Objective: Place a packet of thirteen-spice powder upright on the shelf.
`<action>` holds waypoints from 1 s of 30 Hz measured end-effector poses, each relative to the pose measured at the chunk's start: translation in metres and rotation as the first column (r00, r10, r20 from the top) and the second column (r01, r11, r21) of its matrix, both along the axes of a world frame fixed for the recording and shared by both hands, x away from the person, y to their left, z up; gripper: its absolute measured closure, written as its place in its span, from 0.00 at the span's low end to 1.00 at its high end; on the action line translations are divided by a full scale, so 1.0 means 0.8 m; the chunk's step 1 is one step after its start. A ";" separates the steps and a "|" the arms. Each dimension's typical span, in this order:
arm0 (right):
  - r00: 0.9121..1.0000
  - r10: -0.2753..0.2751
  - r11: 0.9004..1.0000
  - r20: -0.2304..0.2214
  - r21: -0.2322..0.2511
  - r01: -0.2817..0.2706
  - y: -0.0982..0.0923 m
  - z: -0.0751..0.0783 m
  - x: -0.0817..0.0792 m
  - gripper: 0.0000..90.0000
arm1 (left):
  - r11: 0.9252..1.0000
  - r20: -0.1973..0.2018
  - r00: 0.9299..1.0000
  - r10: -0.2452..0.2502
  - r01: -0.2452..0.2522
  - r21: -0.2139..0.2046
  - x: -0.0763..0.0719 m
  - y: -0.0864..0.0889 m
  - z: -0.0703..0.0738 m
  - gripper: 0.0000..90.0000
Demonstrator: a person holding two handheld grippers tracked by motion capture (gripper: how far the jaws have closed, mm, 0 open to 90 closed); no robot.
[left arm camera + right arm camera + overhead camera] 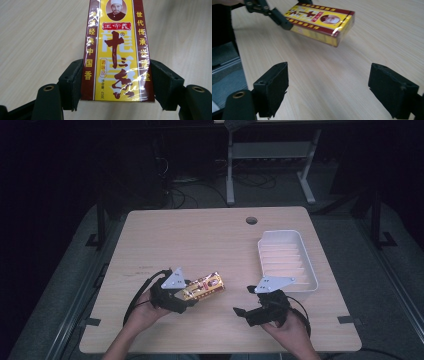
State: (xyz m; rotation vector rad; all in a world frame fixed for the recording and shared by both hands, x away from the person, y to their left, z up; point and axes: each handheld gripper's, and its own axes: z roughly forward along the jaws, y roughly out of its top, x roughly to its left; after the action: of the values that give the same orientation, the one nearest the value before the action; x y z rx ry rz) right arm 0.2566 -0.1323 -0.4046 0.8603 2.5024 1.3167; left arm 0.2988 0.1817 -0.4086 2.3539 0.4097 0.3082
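Note:
A yellow and dark-red spice box with Chinese lettering is held just above the wooden table. My left gripper is shut on its near end; in the left gripper view both black pads press the long sides of the box. My right gripper is at the front right of the table, jaws wide apart and nothing between them. The right gripper view has the box hanging clear of the tabletop, with the left gripper clamped on it.
A white ribbed tray stands at the right side of the table, behind my right gripper. A round cable hole sits near the far edge. Bare wood lies between the two grippers and across the far half.

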 end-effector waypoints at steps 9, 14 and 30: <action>0.999 0.013 1.000 -0.040 -0.002 -0.013 0.018 -0.005 0.005 0.17 | 1.000 0.035 0.999 -0.023 0.023 -0.020 -0.027 -0.007 -0.009 0.36; 0.997 0.009 1.000 -0.074 -0.009 -0.010 0.028 -0.009 0.009 0.19 | 0.998 0.036 0.999 -0.031 0.033 -0.048 -0.041 -0.010 -0.021 0.36; 0.982 0.012 0.996 -0.191 0.094 0.006 0.026 -0.023 0.011 0.27 | 0.995 0.125 0.991 -0.050 0.060 -0.074 -0.071 -0.026 -0.019 0.36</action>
State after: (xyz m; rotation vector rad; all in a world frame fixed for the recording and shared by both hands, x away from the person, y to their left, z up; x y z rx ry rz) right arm 0.2651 -0.1112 -0.4227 1.0512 2.6014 1.4257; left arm 0.2419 0.1611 -0.4237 2.2520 0.2923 0.4018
